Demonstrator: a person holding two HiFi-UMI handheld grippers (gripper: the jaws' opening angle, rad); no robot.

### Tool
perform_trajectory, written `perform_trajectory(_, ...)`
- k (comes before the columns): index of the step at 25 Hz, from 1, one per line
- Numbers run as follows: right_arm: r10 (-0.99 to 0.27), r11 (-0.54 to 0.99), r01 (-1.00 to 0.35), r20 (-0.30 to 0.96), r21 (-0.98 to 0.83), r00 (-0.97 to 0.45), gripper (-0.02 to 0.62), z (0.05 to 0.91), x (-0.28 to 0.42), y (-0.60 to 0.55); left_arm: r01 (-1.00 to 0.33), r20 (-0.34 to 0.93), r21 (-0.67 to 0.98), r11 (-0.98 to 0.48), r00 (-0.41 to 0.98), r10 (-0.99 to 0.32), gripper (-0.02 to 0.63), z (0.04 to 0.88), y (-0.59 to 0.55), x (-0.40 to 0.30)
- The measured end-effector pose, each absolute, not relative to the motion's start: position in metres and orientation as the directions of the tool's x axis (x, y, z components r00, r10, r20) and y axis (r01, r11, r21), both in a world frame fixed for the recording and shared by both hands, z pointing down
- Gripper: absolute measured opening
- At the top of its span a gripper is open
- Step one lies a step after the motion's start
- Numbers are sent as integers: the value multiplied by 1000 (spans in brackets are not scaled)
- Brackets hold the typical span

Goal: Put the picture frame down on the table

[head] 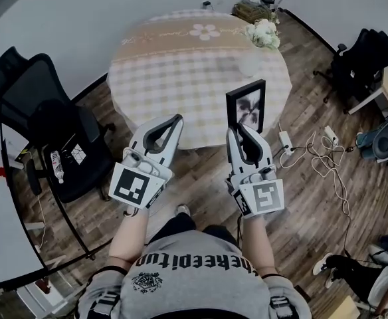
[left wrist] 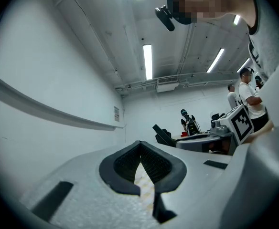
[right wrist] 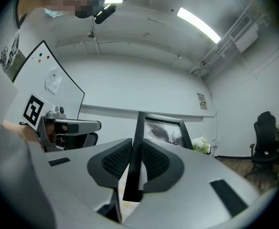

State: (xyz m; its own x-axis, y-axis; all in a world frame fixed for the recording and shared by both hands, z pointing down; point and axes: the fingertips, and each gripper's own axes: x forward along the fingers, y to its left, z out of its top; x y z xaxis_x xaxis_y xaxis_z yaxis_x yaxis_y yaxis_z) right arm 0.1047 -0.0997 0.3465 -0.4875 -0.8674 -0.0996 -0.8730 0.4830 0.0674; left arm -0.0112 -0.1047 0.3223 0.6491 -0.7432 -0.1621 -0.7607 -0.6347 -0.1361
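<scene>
My right hand-held gripper [right wrist: 135, 151] is clenched on one edge of the black picture frame [right wrist: 164, 130], a ribbed pad pressed to each face. The frame stands upright over the near right edge of the round tabletop [head: 181, 72] with its checked cloth; I cannot tell whether it touches. My left hand-held gripper [left wrist: 140, 147], to the left of the frame, has its jaw tips together, holding nothing.

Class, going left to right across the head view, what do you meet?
Black office chair → left hand-held gripper → right hand-held gripper gripping the picture frame → white power strip → second black chair.
</scene>
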Motion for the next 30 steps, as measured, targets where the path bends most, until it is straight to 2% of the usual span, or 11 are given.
perform_trajectory(11, -884, 456, -887, -73, 71, -461, 67, 356, 83, -125, -729, -155, -118, -674, 684, -713, 15, 332, -138, -27)
perform_trajectory(20, -892, 449, -892, -33, 49, -451, 67, 374, 118, -172, -731, -138, -107, -674, 682, -718, 15, 341, -185, 6)
perform_trajectory(30, -882, 471, -882, 47, 23, -469, 67, 401, 105, -236, -747, -113, -66, -662, 665, -739, 15, 357, -242, -8)
